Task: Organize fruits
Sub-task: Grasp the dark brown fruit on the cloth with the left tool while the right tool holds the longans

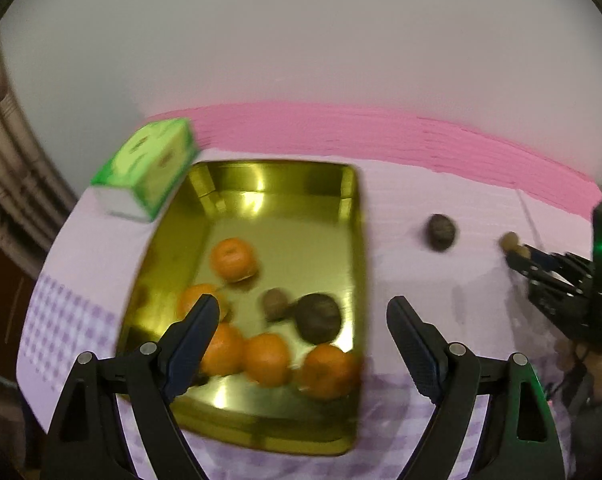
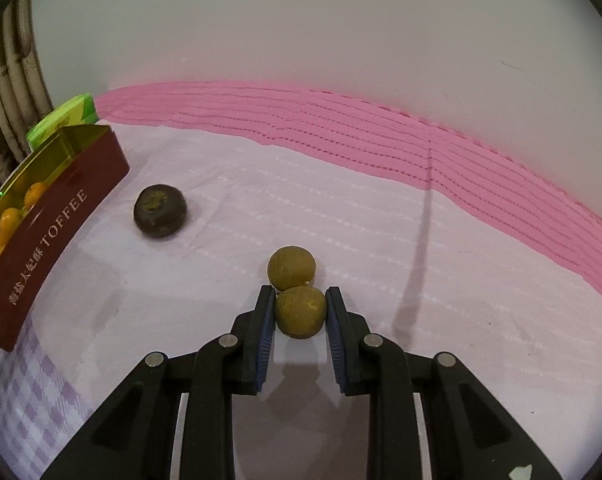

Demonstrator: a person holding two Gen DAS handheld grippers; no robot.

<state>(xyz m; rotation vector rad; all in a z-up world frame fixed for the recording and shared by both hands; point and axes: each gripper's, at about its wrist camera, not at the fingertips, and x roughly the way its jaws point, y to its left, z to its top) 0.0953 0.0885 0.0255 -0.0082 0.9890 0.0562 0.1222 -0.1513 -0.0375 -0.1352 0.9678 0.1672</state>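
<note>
A gold tin tray (image 1: pixel 277 424) holds several oranges (image 1: pixel 233 259), a small brown fruit (image 1: pixel 275 303) and a dark round fruit (image 1: pixel 318 317). My left gripper (image 1: pixel 299 320) is open and empty, hovering above the tray's near end. My right gripper (image 2: pixel 297 300) is shut on a small olive-brown fruit (image 2: pixel 300 312) resting on the cloth; a second such fruit (image 2: pixel 291 269) touches it just beyond. A dark fruit (image 2: pixel 160 210) lies on the cloth between them and the tray; it also shows in the left wrist view (image 1: pixel 441 232). The right gripper shows in the left wrist view (image 1: pixel 515 256).
The tray's red TOFFEE side (image 2: pixel 49 236) faces the right gripper. A green tissue box (image 1: pixel 149 164) stands beyond the tray's far left corner. A pink cloth band (image 2: pixel 341 128) runs along the wall. The table edge drops off at the left (image 1: pixel 33 320).
</note>
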